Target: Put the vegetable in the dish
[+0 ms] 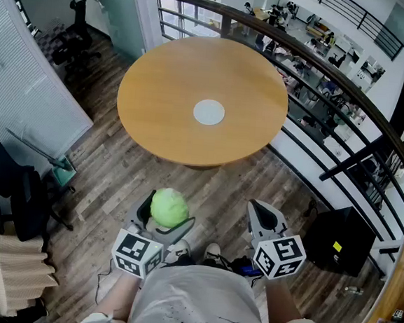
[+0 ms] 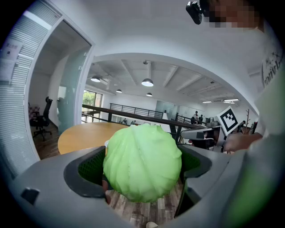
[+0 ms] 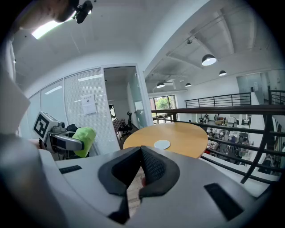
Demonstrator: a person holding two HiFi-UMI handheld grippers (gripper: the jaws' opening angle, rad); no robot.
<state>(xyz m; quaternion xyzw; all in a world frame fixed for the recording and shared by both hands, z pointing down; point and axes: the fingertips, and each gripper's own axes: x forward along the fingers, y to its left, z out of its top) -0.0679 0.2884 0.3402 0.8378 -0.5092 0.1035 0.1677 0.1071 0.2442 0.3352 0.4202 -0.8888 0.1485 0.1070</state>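
Observation:
A round pale-green cabbage (image 1: pixel 169 207) sits between the jaws of my left gripper (image 1: pixel 166 217), whose pads press on both its sides; in the left gripper view the cabbage (image 2: pixel 142 162) fills the middle. My right gripper (image 1: pixel 262 217) is held level beside it, shut and empty, its pads (image 3: pixel 151 167) meeting at the tips. A small white dish (image 1: pixel 209 112) lies at the middle of the round wooden table (image 1: pixel 166 84), well ahead of both grippers. From the right gripper view the dish (image 3: pixel 162 144) and the cabbage (image 3: pixel 84 140) both show.
A curved dark railing (image 1: pixel 348 100) runs behind and right of the table, over a lower office floor. Black office chairs (image 1: pixel 14 183) stand at the left, by a glass wall. A black box (image 1: pixel 339 240) sits on the wood floor at the right.

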